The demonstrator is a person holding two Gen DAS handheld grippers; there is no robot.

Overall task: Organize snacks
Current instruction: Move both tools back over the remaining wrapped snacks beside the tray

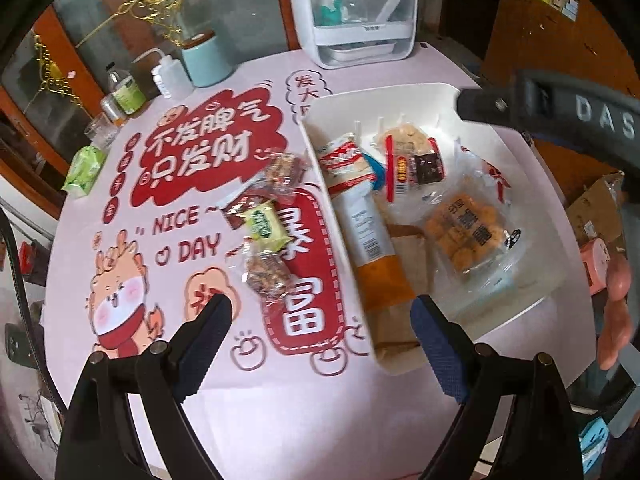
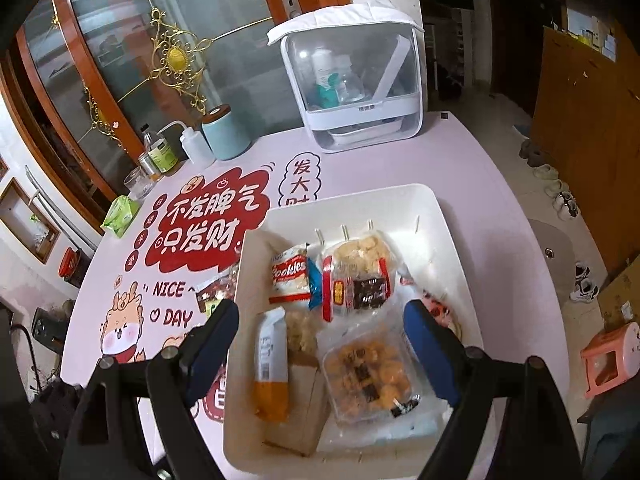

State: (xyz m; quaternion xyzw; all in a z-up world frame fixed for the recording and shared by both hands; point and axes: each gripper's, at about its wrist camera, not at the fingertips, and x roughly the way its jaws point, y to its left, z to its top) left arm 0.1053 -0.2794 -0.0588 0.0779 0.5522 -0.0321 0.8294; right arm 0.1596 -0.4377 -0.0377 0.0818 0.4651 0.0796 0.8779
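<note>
A white tray (image 1: 400, 94) (image 2: 448, 216) sits on the pink printed table and holds several snack packs: a cookies bag (image 2: 290, 276), a red-banded pack (image 2: 358, 280), an orange ball pack (image 2: 370, 376) and a tall white-and-orange pack (image 2: 272, 364). Left of the tray on the table lie loose small snacks: a green-yellow candy (image 1: 266, 226) and nut bars (image 1: 268, 274) (image 1: 286, 170). My left gripper (image 1: 320, 354) is open and empty, low over the table near the tray's near-left corner. My right gripper (image 2: 320, 354) is open and empty above the tray.
A white lidded organizer box (image 1: 356, 12) (image 2: 356, 76) stands at the table's far side. A teal canister (image 1: 206, 58), squeeze bottle (image 1: 170, 76), jars and a green tissue pack (image 1: 84, 168) line the far left. A pink stool (image 2: 612, 356) stands on the floor at right.
</note>
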